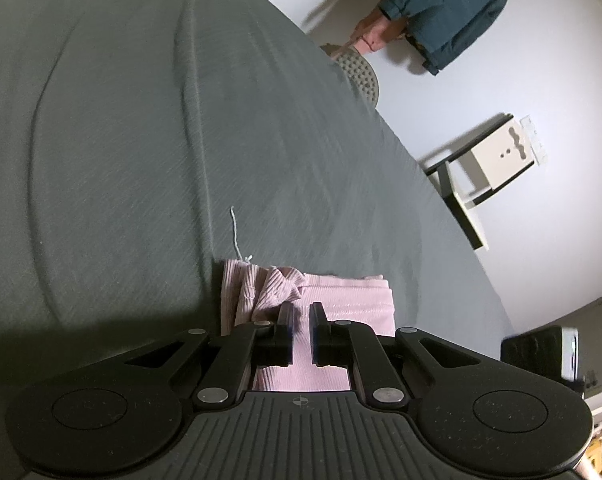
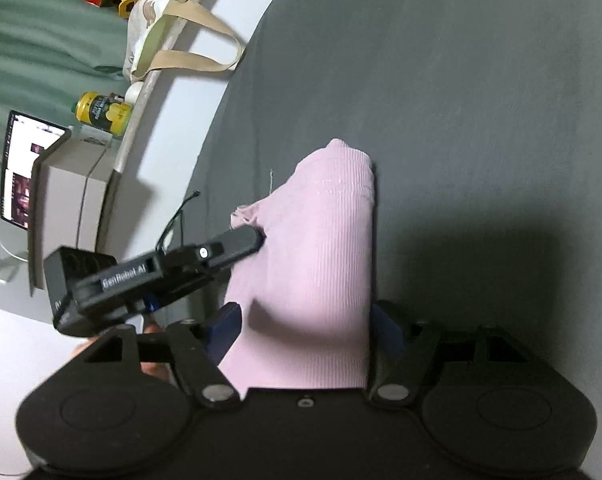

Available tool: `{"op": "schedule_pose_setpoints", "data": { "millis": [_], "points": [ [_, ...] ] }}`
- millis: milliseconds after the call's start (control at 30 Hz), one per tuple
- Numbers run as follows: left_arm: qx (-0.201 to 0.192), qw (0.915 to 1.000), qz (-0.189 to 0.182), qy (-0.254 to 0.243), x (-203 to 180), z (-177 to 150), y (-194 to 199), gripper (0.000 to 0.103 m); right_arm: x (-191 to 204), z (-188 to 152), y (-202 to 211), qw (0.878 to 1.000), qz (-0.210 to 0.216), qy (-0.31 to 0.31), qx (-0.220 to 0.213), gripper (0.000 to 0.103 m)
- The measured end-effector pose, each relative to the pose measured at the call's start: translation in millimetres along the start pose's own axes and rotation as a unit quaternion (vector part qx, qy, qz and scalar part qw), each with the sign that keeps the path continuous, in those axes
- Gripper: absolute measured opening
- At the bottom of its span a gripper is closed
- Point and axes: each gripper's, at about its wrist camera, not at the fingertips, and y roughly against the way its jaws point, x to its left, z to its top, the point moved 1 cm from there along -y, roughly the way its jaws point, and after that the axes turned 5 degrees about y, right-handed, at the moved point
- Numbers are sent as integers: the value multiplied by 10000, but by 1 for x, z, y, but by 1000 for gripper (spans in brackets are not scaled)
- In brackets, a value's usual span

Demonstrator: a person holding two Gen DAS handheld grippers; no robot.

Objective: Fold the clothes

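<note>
Sheet [image 1: 121, 128]: one, grey, creased, covering the bed; it fills most of both views.
Thread [image 1: 234, 232]: one, pale, loose on the sheet just beyond the garment.
Garment [image 1: 341, 300]: one, pink, ribbed, folded into a narrow stack on the sheet; in the right wrist view [image 2: 317, 264] it runs lengthwise away from the camera, with a frayed corner on its left side.
Left gripper [image 1: 301, 310]: one; its two fingers stand nearly together over the garment's near edge, a thin strip of pink showing between them. Whether they pinch cloth I cannot tell.
Right gripper [image 2: 303, 320]: one, jaws spread wide, one finger each side of the garment's near end, not pressed shut.
Left gripper, seen from the right wrist [image 2: 245, 242]: its tip touches the garment's left edge near the frayed corner.
Hand [image 2: 153, 364]: one, partly hidden below the left gripper.
Bag [image 2: 173, 32]: one, cream with tan straps, on the ledge beside the bed.
Can [image 2: 105, 112]: one, yellow and black.
Screen [image 2: 25, 168]: one, lit.
Jacket [image 1: 453, 8]: one, teal, hanging on the white wall.
Stool [image 1: 477, 176]: one, white with black legs.
</note>
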Motion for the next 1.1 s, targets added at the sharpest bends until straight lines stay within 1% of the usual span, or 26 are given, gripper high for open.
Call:
{"op": "schedule_pose_setpoints", "data": {
  "millis": [200,300,400,433,567,667,733,767,900,933,967,1000,1033,1067,1100],
  "points": [
    [-7,9999,123,-103,0,0,2,8,-1,10,-7,9995,233,-24,214,72],
    [-15,9998,167,-124,-1,0,3,8,-4,14,-12,9986,427,-151,261,72],
    [-13,9998,177,-116,-1,0,5,8,-6,17,-15,9975,575,-198,364,71],
    [-9,9998,177,-110,-1,0,5,8,-6,19,-16,9971,604,-188,414,69],
    [-8,9997,178,-141,1,0,6,8,-7,22,-19,9949,777,-213,605,69],
    [-11,9997,188,-144,3,-1,6,8,-7,25,-22,9940,757,-203,757,69],
    [-19,9997,202,-151,3,-1,5,8,-1,26,-25,9950,614,-72,789,70],
    [-21,9997,208,-152,3,-2,5,8,1,26,-26,9954,568,-14,773,73],
    [-29,9996,217,-176,3,-2,6,8,12,22,-27,9967,375,231,685,73],
    [-34,9996,218,-182,4,-4,7,8,13,21,-27,9967,355,304,671,72],
    [-37,9996,227,-190,3,-5,7,8,11,21,-26,9969,343,274,657,65],
    [-39,9995,239,-199,2,-5,6,8,8,20,-24,9972,356,179,638,61],
    [-43,9994,253,-218,1,-6,6,8,1,20,-23,9972,425,-68,611,54],
    [-44,9994,259,-224,1,-6,7,8,-5,20,-22,9964,532,-289,595,51],
    [-43,9994,262,-225,2,-6,7,8,-9,19,-22,9945,729,-454,603,50]
  ]
}}
